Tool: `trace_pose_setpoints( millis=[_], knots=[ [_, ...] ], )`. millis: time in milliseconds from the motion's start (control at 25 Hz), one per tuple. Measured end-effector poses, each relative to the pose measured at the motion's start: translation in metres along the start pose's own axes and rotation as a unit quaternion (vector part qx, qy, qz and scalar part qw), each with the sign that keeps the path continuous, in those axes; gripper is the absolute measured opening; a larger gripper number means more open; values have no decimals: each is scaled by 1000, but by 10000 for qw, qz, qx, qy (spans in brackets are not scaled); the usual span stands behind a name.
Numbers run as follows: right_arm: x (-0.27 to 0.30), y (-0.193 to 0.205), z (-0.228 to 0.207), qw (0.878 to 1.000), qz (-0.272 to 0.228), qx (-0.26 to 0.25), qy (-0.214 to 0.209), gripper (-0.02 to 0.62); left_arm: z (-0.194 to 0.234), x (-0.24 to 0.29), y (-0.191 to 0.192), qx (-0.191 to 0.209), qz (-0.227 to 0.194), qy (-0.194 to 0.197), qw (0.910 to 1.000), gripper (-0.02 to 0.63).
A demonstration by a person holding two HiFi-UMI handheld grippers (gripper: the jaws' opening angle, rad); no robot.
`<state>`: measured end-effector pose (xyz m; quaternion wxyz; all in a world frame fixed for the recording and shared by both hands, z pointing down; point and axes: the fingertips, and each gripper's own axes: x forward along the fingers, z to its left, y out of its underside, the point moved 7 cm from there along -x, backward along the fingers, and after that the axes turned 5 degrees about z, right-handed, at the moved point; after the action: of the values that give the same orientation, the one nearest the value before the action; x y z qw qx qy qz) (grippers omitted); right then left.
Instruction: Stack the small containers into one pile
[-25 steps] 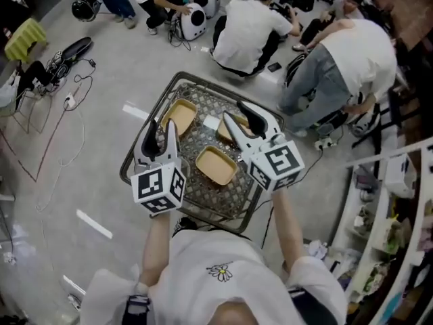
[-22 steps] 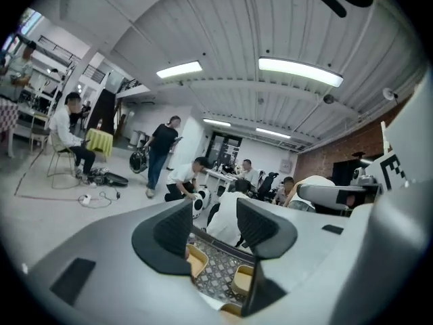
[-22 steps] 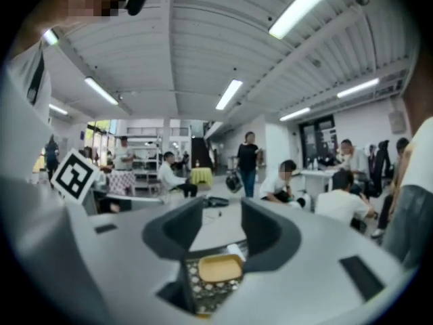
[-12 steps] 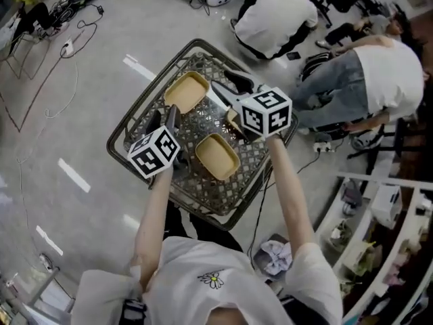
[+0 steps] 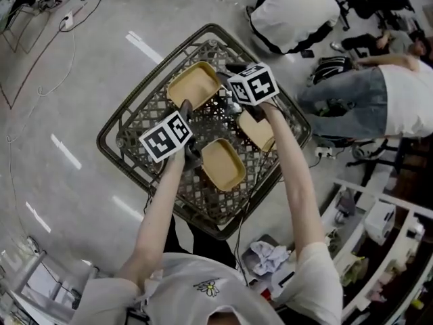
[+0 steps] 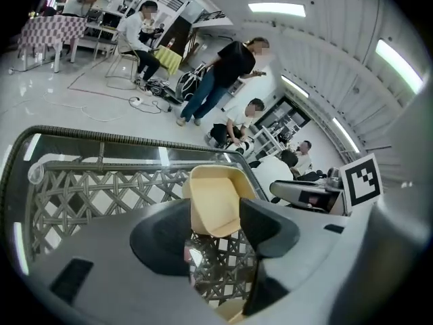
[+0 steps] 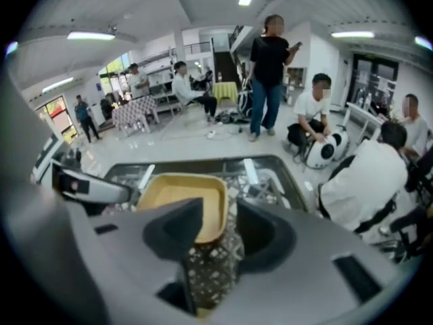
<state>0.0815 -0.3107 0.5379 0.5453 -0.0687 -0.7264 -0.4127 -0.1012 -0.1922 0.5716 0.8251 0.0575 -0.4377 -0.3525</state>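
Three shallow tan containers lie apart in a wire basket [image 5: 135,124]: one at the far left [image 5: 195,85], one in the middle nearer me [image 5: 222,164], one on the right [image 5: 257,128]. My left gripper [image 5: 184,108] points at the far-left container [image 6: 215,198], which shows through its wide-open jaws, nothing between them [image 6: 215,232]. My right gripper [image 5: 229,87] comes at the same container [image 7: 183,205] from its right side. Its jaws [image 7: 215,232] are closing around the container's right rim, and I see no pad pressing on it.
The basket has a raised dark rim [image 6: 128,141] all round. Several people sit or bend on the floor beyond it, one in a white shirt [image 5: 301,9], one in jeans [image 5: 358,93]. Cables [image 5: 40,66] run over the floor at the left; shelves [image 5: 385,229] stand at the right.
Both grippers have moved forward from the basket's near edge to the far-left container. The left one now points at it, the right one reaches its right rim.
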Motion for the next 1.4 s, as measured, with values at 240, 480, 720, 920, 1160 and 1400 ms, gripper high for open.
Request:
trace_pose_setpoints(
  millis=[240, 480, 720, 920, 1160, 1400],
  knots=[
    [36, 13, -3, 9984, 536, -24, -183, 164, 8, 20, -2, -213, 123, -122, 9996, 215],
    [52, 21, -10, 9967, 749, 199, -237, 115, 15, 27, 2, -319, 265, -327, 9986, 174],
    [57, 21, -10, 9965, 745, 281, -258, 67, 19, 32, 4, -331, 338, -558, 9973, 91],
    [54, 21, -9, 9968, 697, 334, -207, 58, 14, 32, -1, -207, 348, -622, 9972, 55],
    [18, 10, -6, 9966, 213, 792, -23, 48, -5, 11, -22, 217, 111, -434, 9988, 51],
    [-58, -4, 18, 9885, -646, 1347, 231, 44, -36, -37, -48, 1046, -267, -226, 9939, 43]
  ],
)
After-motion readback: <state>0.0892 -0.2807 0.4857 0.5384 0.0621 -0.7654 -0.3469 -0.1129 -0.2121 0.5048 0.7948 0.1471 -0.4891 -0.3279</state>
